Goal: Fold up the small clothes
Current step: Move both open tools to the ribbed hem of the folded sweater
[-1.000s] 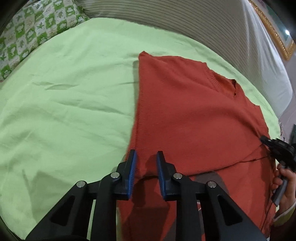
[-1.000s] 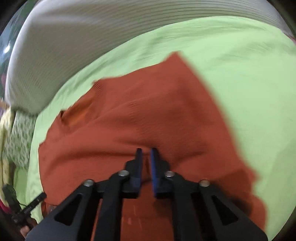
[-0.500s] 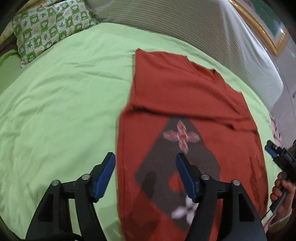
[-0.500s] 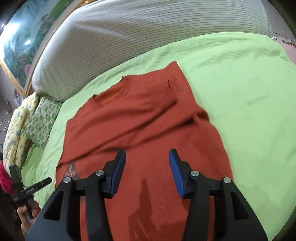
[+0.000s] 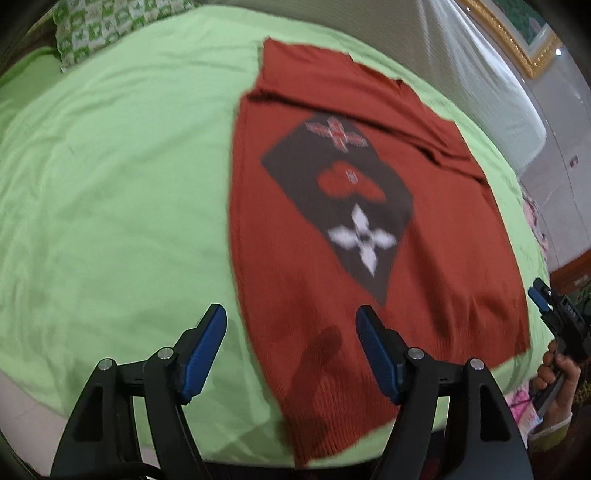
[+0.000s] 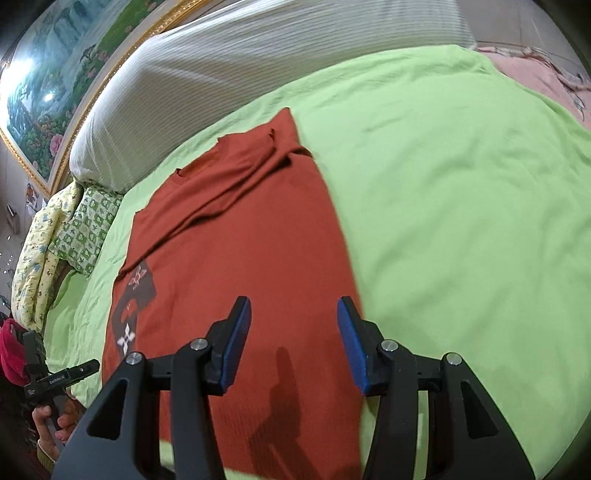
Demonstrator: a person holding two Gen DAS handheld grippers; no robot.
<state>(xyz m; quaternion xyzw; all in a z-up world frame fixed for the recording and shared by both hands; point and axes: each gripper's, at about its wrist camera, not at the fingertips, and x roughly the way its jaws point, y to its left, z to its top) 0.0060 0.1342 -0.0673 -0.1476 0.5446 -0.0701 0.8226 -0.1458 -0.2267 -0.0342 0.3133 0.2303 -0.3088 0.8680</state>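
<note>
Two tongs, the left gripper (image 5: 290, 349) and the right gripper (image 6: 293, 343), are spread wide and pinch nothing. Just past them the red sweater (image 5: 369, 221) lies flat on the green sheet (image 5: 110, 184). Tiny writing on one tong is too blurry to read.

A bed carries everything, covered by a light green sheet (image 5: 110, 192), lightly creased. A rust-red sweater (image 5: 436, 266) lies flat on the sheet, its dark diamond print facing up; in the left wrist view it runs from 12 down to 6, right of centre. A green-and-white patterned pillow (image 5: 107, 22) sits at 11 in that view. A grey striped cover (image 6: 258, 70) lies along the far edge, from 10 to 1 in the right wrist view.
</note>
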